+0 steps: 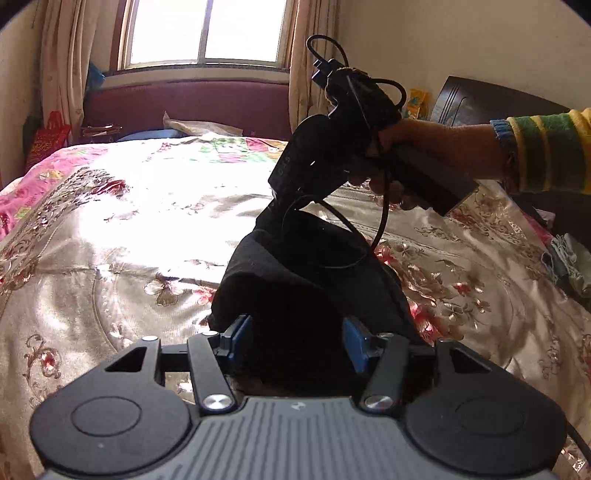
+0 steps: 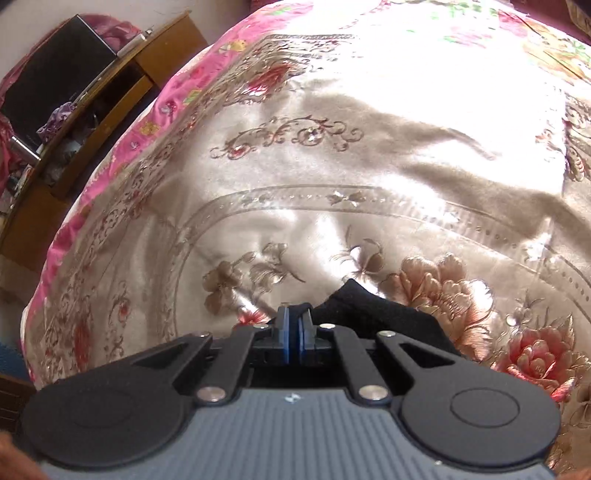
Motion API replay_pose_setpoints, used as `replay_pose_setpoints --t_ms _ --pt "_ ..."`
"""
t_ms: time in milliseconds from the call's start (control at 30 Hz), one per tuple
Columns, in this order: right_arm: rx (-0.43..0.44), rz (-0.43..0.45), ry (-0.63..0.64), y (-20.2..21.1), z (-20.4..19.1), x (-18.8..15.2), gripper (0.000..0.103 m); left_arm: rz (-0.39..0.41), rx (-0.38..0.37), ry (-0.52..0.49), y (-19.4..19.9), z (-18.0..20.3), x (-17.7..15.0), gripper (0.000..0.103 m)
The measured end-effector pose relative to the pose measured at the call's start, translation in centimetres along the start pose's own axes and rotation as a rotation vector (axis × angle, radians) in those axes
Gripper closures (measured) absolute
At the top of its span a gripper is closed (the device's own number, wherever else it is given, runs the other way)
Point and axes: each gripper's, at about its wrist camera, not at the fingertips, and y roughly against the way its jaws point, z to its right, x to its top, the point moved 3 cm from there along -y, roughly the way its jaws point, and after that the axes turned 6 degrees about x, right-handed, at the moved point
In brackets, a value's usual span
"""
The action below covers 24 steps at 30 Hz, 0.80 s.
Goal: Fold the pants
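**Black pants bunched on the bedspread, pinched by your right gripper**

The bed fills both views: you are working over a shiny cream bedspread (image 1: 110, 236) patterned with pink and gold flowers, edged in bright pink on its far side. Behind it in the left wrist view stand a dark red headboard (image 1: 184, 99), a sunlit window (image 1: 207, 29) and pale curtains (image 1: 62, 55). In the right wrist view a wooden cabinet (image 2: 122, 85) sits beside the bed.

The pants (image 1: 295, 280) are a dark black heap near the middle of the bedspread, gathered up into a ridge, not lying flat. One end rises toward your right gripper (image 1: 275, 205), which you hold in your right hand (image 1: 417, 155), striped sleeve (image 1: 546, 151) behind it, with a black cable looping down from the tool.

Your left gripper (image 1: 297, 341) has its blue pads (image 1: 242, 330) standing apart, with the black cloth lying between them; the cloth there is too dark for you to tell whether the pads press on it.

From the right wrist view, your right gripper's blue pads (image 2: 283, 334) are drawn together, almost touching, with a corner of the black cloth just beside and behind them. Whether cloth is caught between them cannot be made out in this view.
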Motion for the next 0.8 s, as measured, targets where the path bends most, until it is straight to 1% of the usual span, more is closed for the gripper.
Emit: replay_pose_setpoints --t_ms 100,167,233,300,367,433,467,500,533,600,633,667,700,800 --pt "0.007 0.009 -0.003 0.0 -0.4 -0.3 0.098 0.012 0.006 0.035 -1.8 -0.5 0.8 0.034" --pt "0.000 0.043 -0.006 1.1 -0.5 -0.4 0.098 -0.007 0.022 0.047 -3.3 -1.2 0.6 0.034" --pt "-0.005 0.082 -0.047 2.3 -0.1 -0.6 0.098 0.015 0.021 0.064 -3.4 -1.6 1.1 0.034" --pt "-0.023 0.140 -0.040 4.0 -0.3 -1.0 0.098 0.068 0.012 0.055 -3.2 -1.3 2.0 0.033" --pt "-0.044 0.213 -0.054 5.9 -0.2 -1.4 0.098 0.094 0.024 0.018 -3.6 -0.7 2.5 0.031" --pt "-0.052 0.284 -0.112 7.5 0.6 -1.8 0.098 0.091 0.025 -0.010 -4.7 -0.2 2.7 0.031" --pt "-0.066 0.313 -0.122 7.9 1.1 -2.0 0.098 0.077 0.027 -0.018 -5.6 0.0 2.7 0.030" --pt "-0.097 0.329 -0.148 7.7 2.2 -2.2 0.098 0.054 0.029 -0.022 -6.7 0.2 2.7 0.030" --pt "-0.138 0.315 -0.173 7.0 3.4 -2.4 0.098 0.029 0.028 -0.023 -8.0 0.2 2.6 0.030" --pt "-0.204 0.283 -0.187 5.3 5.5 -2.6 0.099 -0.060 0.028 -0.006 -10.7 0.0 2.1 0.030" --pt "-0.253 0.265 -0.190 4.1 6.3 -2.7 0.099 -0.106 0.025 0.011 -11.7 -0.2 1.9 0.030" --pt "-0.265 0.240 -0.215 3.0 7.0 -2.9 0.098 -0.117 0.027 0.030 -12.0 -0.4 1.6 0.030" --pt "-0.244 0.224 -0.200 2.1 7.0 -3.1 0.098 -0.113 0.029 0.040 -11.7 -0.5 1.5 0.030" --pt "-0.221 0.239 -0.122 1.7 5.3 -3.2 0.098 -0.063 0.024 0.061 -9.4 -0.8 1.9 0.030"
